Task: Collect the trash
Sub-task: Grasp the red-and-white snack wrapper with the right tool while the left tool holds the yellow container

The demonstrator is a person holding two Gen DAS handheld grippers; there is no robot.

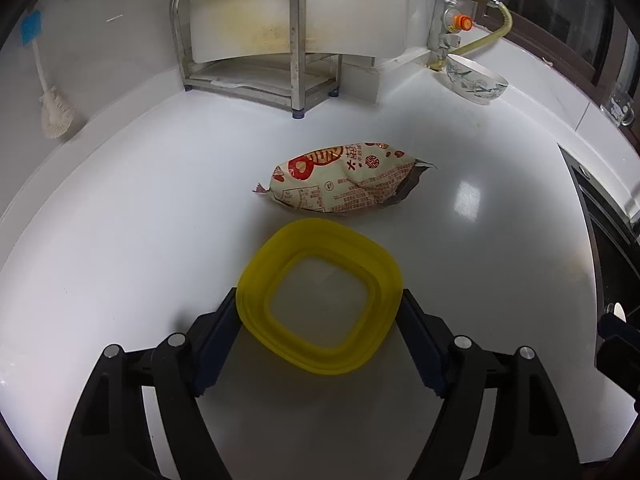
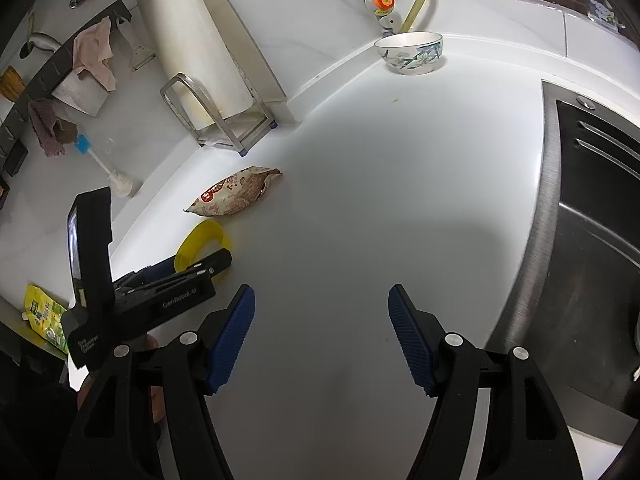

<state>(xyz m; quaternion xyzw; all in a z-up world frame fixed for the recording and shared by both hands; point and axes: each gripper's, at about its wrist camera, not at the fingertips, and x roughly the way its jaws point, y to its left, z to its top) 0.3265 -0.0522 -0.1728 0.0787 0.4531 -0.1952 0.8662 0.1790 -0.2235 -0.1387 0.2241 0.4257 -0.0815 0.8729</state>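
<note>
Left gripper (image 1: 320,312): pads pressed against the two sides of a yellow ring-shaped lid (image 1: 320,296), which sits between them, tilted up toward the camera; seen from the right wrist it reaches in from the left (image 2: 208,268).
Right gripper (image 2: 320,332): jaws spread wide, nothing between the blue ribbed pads (image 2: 234,332), hanging over bare white countertop (image 2: 360,200).
Snack wrapper (image 1: 348,178): crumpled, cream with red print, lying flat on the counter just beyond the yellow lid (its torn end points right).
Far left: metal rack (image 1: 248,40) holding a white cutting board (image 1: 296,4), and a blue-handled brush (image 1: 44,80) against the wall.
Far right: floral bowl (image 1: 476,80) by the wall pipes.
Right edge: steel sink (image 2: 592,208).
Near left: yellow-green packet (image 2: 46,316), partly hidden.
</note>
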